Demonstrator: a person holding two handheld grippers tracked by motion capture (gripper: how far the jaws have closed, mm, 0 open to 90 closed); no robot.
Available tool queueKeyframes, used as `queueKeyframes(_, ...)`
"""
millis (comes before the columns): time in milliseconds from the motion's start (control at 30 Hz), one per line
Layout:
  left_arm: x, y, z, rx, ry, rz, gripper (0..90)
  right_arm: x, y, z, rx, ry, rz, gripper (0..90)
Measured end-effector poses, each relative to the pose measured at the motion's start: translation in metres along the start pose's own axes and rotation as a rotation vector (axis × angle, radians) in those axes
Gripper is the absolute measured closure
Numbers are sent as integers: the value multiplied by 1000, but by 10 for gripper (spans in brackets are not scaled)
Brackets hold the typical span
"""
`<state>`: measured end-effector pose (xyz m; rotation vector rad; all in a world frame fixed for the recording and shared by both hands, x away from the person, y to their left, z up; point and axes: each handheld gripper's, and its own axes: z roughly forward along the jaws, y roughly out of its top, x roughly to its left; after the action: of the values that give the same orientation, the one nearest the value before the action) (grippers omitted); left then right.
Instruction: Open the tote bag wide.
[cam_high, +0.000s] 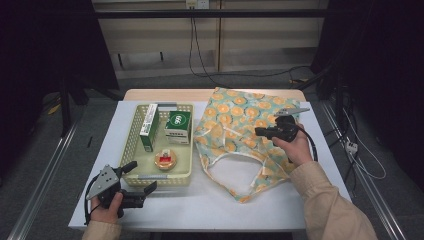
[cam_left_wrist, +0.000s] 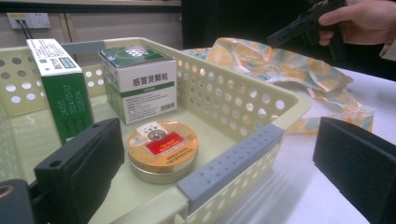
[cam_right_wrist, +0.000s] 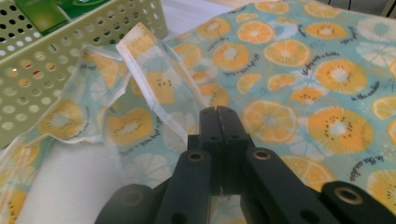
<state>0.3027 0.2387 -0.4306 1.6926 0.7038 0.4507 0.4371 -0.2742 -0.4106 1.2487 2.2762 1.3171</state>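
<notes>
Two tools were in my hands at the desk (cam_high: 220, 205). My left tool (cam_high: 140, 177) sat at the near-left corner with its jaws wide apart and empty, straddling the near corner of the yellow perforated basket (cam_high: 131, 135); I judged I held it there to line up on the contents. The basket held a tall green box (cam_high: 149, 127) standing upright against the left side, a squat green-and-white box (cam_high: 178, 127) beside it toward the back, and a round tin (cam_left_wrist: 162, 149) lying flat near the front wall, apart from both boxes. My right tool (cam_right_wrist: 219, 116) hovered over the orange-print cloth bag (cam_high: 245, 130), jaws pressed together. In the right gripper view nothing showed clamped between them, and the bag's white-edged handle (cam_right_wrist: 144, 77) rose just to their left.

The bag lay spread on the right half of the desk, its left edge touching the basket's right wall, its mouth slack toward me. Open room was best along the near desk edge between my arms. The basket's grey front rim (cam_left_wrist: 231, 161) stood between my left tool and the tin, so I judged a reach would need to go over it.
</notes>
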Motion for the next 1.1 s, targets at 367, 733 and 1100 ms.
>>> queueKeyframes(367,0,-1,0,4,-1,-2,19,-17,-8,8,-3,-57,54,788)
queueKeyframes(733,-1,0,0,-2,2,1,19,20,-2,-23,-29,-30,-67,644)
queueKeyframes(1100,-1,1,0,-9,-3,3,19,56,-34,-6,51,49,-155,663)
